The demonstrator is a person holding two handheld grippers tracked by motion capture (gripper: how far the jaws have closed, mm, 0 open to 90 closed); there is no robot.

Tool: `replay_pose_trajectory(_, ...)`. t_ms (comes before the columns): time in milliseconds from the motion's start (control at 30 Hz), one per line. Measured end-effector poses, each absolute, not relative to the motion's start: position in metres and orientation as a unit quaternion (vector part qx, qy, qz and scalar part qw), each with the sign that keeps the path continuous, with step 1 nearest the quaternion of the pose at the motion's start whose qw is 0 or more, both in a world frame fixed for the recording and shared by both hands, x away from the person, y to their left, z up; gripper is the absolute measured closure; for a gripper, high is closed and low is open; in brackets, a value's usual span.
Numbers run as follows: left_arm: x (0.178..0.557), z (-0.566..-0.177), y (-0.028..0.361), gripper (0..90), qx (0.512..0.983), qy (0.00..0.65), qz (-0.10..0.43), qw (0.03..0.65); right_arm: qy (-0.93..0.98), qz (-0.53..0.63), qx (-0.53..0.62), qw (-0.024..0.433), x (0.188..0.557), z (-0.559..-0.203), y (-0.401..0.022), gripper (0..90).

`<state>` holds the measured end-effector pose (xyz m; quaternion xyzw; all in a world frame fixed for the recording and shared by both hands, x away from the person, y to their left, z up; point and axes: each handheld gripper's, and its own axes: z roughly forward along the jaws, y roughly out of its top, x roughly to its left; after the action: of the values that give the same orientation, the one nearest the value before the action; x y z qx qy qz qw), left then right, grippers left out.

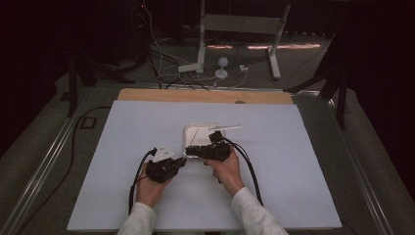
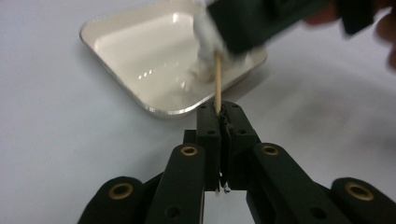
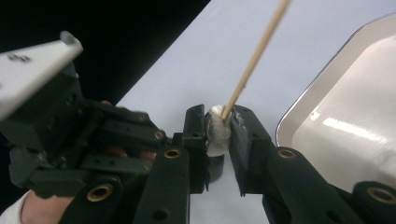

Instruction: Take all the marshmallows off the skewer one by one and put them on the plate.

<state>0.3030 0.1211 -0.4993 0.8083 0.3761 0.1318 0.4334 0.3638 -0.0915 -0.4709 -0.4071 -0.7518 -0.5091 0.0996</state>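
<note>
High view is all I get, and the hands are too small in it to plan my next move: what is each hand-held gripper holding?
Observer: The left hand-held gripper is shut on a thin wooden stick that points up out of its jaws.
Operator: And the right one?
Observer: The right hand-held gripper pinches a soft white lump between its jaws.
Operator: Do the stick and the lump meet?
Observer: Yes. In the right gripper view the stick's tip goes into the top of the lump, just beside the white tray.
</note>
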Motion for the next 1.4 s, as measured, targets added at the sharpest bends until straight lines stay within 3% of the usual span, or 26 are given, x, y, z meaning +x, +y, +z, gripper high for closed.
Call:
replay_pose_trajectory(67,0.302,-0.499,0.120,88.9,0.808,0.376,0.139,0.432,-0.750,-0.511,-0.407,0.103,0.364,-0.470,-0.092,75.7)
replay_pose_trajectory(133,0.301,-0.497,0.120,89.4,0.806,0.373,0.145,0.436,-0.749,-0.513,-0.405,0.110,0.363,-0.471,-0.090,65.4)
replay_pose_trajectory(200,0.301,-0.497,0.119,89.5,0.805,0.373,0.147,0.437,-0.753,-0.506,-0.405,0.111,0.362,-0.473,-0.086,62.1)
replay_pose_trajectory(533,0.298,-0.494,0.116,90.0,0.806,0.363,0.154,0.442,-0.754,-0.499,-0.415,0.103,0.360,-0.476,-0.081,78.1)
replay_pose_trajectory(833,0.294,-0.487,0.117,90.0,0.804,0.350,0.172,0.450,-0.744,-0.511,-0.421,0.088,0.360,-0.463,-0.087,79.5)
replay_pose_trajectory(933,0.292,-0.492,0.116,90.0,0.821,0.345,0.186,0.416,-0.707,-0.542,-0.447,0.076,0.366,-0.451,-0.102,80.6)
replay_pose_trajectory(1167,0.291,-0.486,0.110,90.0,0.813,0.335,0.181,0.440,-0.717,-0.537,-0.440,0.057,0.375,-0.431,-0.121,80.5)
replay_pose_trajectory(1400,0.289,-0.481,0.116,90.0,0.817,0.331,0.206,0.425,-0.692,-0.559,-0.452,0.067,0.378,-0.429,-0.125,80.7)
